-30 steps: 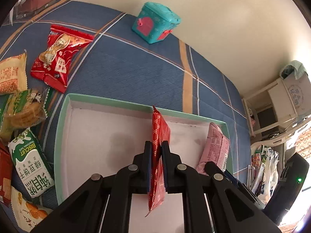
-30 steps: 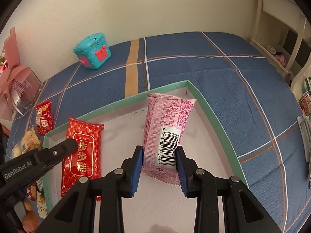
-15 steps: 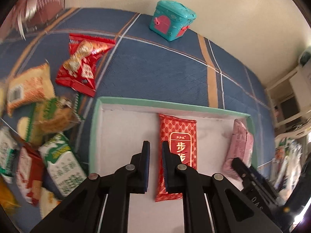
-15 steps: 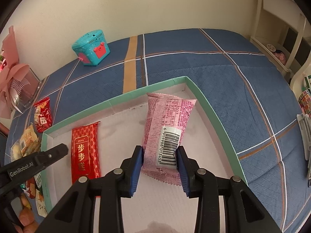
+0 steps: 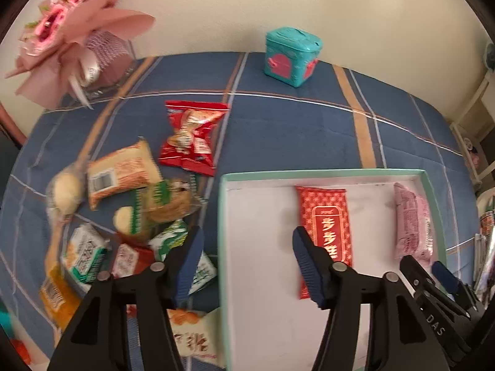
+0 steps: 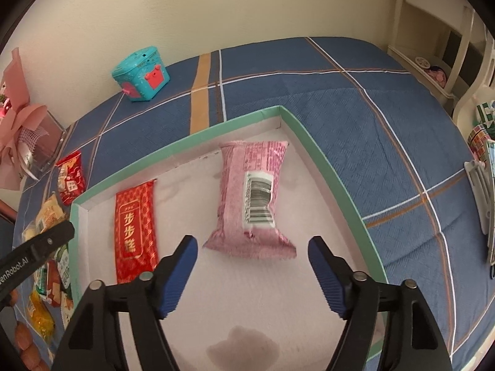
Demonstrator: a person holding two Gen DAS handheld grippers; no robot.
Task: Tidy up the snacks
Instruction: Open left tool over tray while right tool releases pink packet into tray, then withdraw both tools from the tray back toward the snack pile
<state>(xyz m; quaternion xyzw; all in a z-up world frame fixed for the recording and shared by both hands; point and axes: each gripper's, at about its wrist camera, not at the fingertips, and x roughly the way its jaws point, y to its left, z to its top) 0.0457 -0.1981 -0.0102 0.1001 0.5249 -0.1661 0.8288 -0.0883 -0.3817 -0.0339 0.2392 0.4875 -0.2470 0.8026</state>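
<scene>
A white tray with a green rim lies on the blue bed cover. In it lie a red snack bar and a pink snack pack, both flat. My left gripper is open and empty over the tray's left rim. My right gripper is open and empty just behind the pink pack. Several loose snacks lie in a heap left of the tray, with a red bag beyond them.
A teal toy box stands by the wall. A pink bouquet in a clear box sits at the far left. White furniture stands to the right of the bed. A dark stain marks the tray floor.
Both grippers opened. The right one let go of the pink pack, which now lies flat. The left one, having dropped the red bar, swung left toward the snack heap.
</scene>
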